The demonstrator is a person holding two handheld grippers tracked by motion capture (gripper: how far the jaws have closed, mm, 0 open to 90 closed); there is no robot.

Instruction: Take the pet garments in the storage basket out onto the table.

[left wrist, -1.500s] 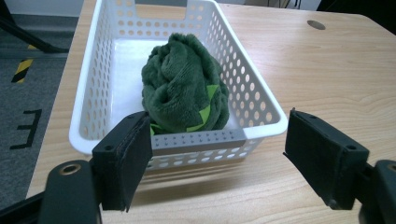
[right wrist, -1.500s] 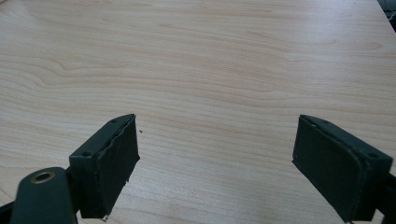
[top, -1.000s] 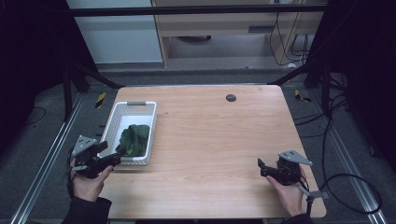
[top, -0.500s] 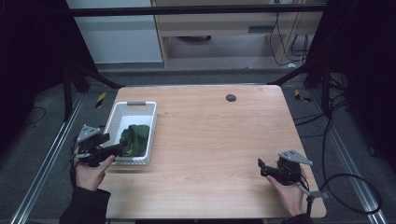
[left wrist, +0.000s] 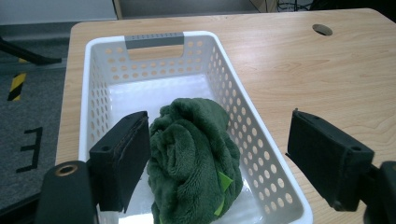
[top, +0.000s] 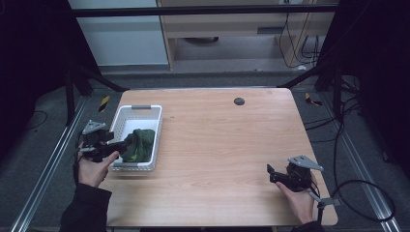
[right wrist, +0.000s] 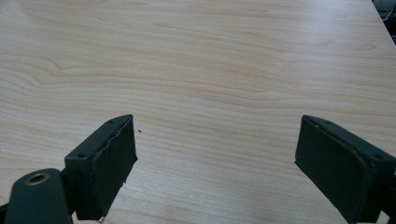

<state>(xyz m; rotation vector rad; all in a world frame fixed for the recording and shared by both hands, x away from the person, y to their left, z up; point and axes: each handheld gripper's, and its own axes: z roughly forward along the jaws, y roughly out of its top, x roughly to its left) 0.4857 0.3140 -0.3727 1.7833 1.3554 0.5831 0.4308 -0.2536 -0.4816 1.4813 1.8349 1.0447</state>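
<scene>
Since a second ago, the left gripper [top: 122, 143] has swung up over the white basket [left wrist: 98, 65], jaws spread around the green cloth [left wrist: 194, 154] lying inside. Over bare table [top: 217, 145], the right gripper [top: 271, 174] hovers with jaws apart.

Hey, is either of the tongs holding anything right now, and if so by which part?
Nothing is held. The left tongs stand open around the green cloth in the white basket, not closed on it. The right tongs are open over bare table.
</scene>
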